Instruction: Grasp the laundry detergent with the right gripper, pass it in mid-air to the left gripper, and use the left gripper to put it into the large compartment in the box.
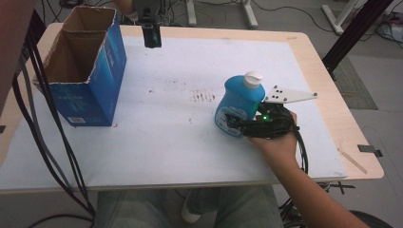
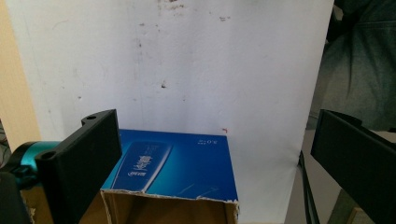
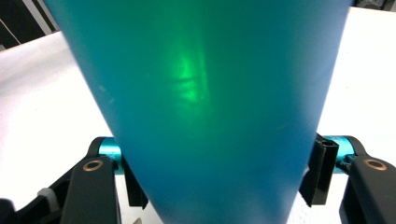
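Item: blue bottle (image 1: 237, 107), plastic, white flip cap (image 1: 253, 78); loc. right-centre of white table mat (image 1: 166, 142), upright w/ slight lean, well apart from blue carton.

Held by: right gripper (image 1: 240, 124), jaws closed onto lower body of bottle, one jaw each side; in right gripper view the blue bottle wall (image 3: 201, 102) sits between both black jaws, pads touching its flanks; green LED glow reflects off wall, so surface is glossy.

Left gripper (image 1: 152, 35): far edge of table, hanging above the mat just beyond the carton; jaws wide apart, nothing between them; left gripper view looks down past them onto the carton.

Dest. (judged): blue carton (image 1: 81, 71), open top, torn cardboard rim, standing at left of mat; inside brown, seems empty as far as visible.

Handling notes (judgement):
- wt.: prob. moderate; fill level not readable, opaque wall;
- wall: semi-stiff plastic, will dent under hard squeeze; keep grip firm, not crushing;
- surface: smooth, glossy; slip risk if tilted fast;
- shape: body tapers, wide at base, narrow to neck; jaws on a taper may creep toward the narrow end;
- best hold: mid-to-lower body across the flat flanks, as now; avoid cap, may pop or twist;
- not fragile; drop would prob. only scuff;
- carton: light, thin card; may shift if bumped by bottle on entry.
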Tool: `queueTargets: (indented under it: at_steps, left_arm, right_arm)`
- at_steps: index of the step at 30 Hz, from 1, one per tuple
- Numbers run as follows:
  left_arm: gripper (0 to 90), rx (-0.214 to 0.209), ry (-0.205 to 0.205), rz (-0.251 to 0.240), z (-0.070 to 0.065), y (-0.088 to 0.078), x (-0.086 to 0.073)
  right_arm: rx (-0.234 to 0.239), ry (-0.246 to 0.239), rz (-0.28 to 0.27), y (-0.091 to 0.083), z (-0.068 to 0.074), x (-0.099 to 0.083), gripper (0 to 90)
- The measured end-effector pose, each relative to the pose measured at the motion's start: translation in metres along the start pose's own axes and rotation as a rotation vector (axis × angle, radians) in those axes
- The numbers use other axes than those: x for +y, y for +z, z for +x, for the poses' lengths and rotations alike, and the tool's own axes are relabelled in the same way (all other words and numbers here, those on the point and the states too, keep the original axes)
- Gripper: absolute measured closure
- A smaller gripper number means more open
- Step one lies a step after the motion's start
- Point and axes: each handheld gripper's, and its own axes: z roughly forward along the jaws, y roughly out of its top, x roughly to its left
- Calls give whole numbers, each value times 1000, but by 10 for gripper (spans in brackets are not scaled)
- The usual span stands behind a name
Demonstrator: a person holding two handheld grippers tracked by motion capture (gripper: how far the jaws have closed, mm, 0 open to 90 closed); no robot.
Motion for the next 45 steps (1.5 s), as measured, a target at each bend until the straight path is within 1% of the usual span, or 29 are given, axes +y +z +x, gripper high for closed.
queueTargets:
  at_steps: [7,11,14,18,20,22,25,29,30,32,33,34,37,38,42,43,45]
  left_arm:
    - [17,-4,1,2,0,2,2]
    - [17,-5,-1,2,1,2,2]
    - [17,-4,-3,3,0,3,1]
    - [17,-5,-5,7,0,3,1]
    - [17,-6,-1,8,-1,3,1]
    - [17,-5,0,8,-2,4,1]
    - [17,-8,3,10,-3,5,1]
    - [17,-5,5,8,-5,4,1]
    - [17,-5,12,9,-6,3,1]
    - [17,-6,6,0,-8,3,0]
    - [17,-6,15,3,-8,2,0]
    - [17,-6,14,3,-9,2,-1]
    - [17,-12,17,0,-13,0,-2]
    - [17,-13,24,4,-14,-1,-3]
    - [17,-29,19,7,-21,0,-5]
    - [17,-31,27,13,-22,-1,-5]
    - [17,-36,30,8,-26,-1,-4]
  right_arm:
    - [4,-11,-6,2,0,0,377]
    - [0,-34,-9,2,0,-1,408]
    - [-13,-63,-16,2,2,-1,426]
    - [-2,-73,-4,0,2,2,441]
    - [11,-73,0,0,3,3,444]
    - [26,-91,6,0,6,6,444]
    - [51,-104,8,-2,10,14,444]
    - [77,-149,26,-6,17,29,443]
    - [87,-158,28,-7,19,33,443]
    - [97,-180,33,-9,22,41,443]
    - [106,-187,36,-9,23,45,443]
    - [111,-200,38,-10,24,49,443]
    - [130,-220,52,-13,29,61,444]
    - [138,-230,55,-13,31,66,443]
    - [178,-262,67,-14,38,82,443]
    - [187,-275,70,-13,40,85,444]
    - [208,-293,83,-11,44,91,444]
